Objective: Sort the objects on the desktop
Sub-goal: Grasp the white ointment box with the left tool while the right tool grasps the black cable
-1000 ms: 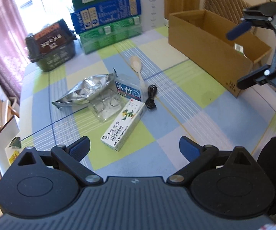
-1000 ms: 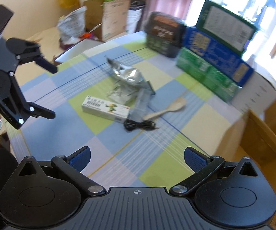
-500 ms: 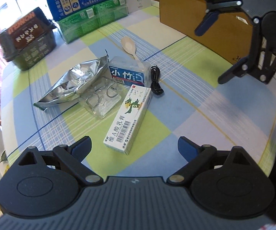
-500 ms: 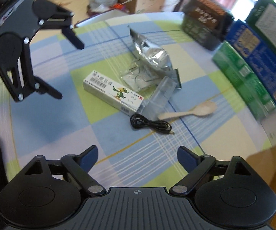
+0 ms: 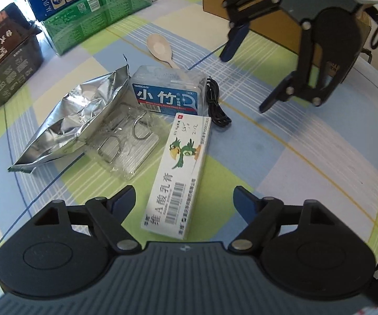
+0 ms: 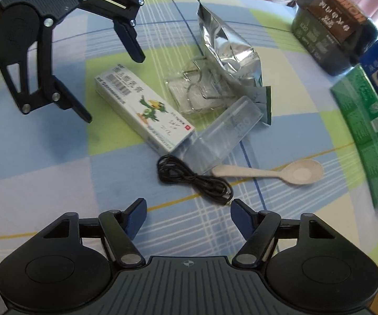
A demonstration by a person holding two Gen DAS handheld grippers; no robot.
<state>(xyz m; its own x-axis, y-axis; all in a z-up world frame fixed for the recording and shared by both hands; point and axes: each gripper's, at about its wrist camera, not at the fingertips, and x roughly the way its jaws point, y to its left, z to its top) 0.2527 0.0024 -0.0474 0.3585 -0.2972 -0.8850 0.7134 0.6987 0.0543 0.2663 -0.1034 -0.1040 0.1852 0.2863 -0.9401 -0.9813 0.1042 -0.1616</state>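
Presently both tools descend on the cluttered tablecloth point(image 5: 307, 162). The left gripper point(image 5: 185, 199) straddles the near end of the ointment box point(image 5: 179, 173), jaws closing, pads not yet touching. The right gripper point(image 6: 189, 210), jaws closing and empty, sits just short of the black cable point(image 6: 194, 177). Risk: the closing pads could skew the box into the adjacent floss case point(image 5: 169, 93), and the loose cable coil may slip free.
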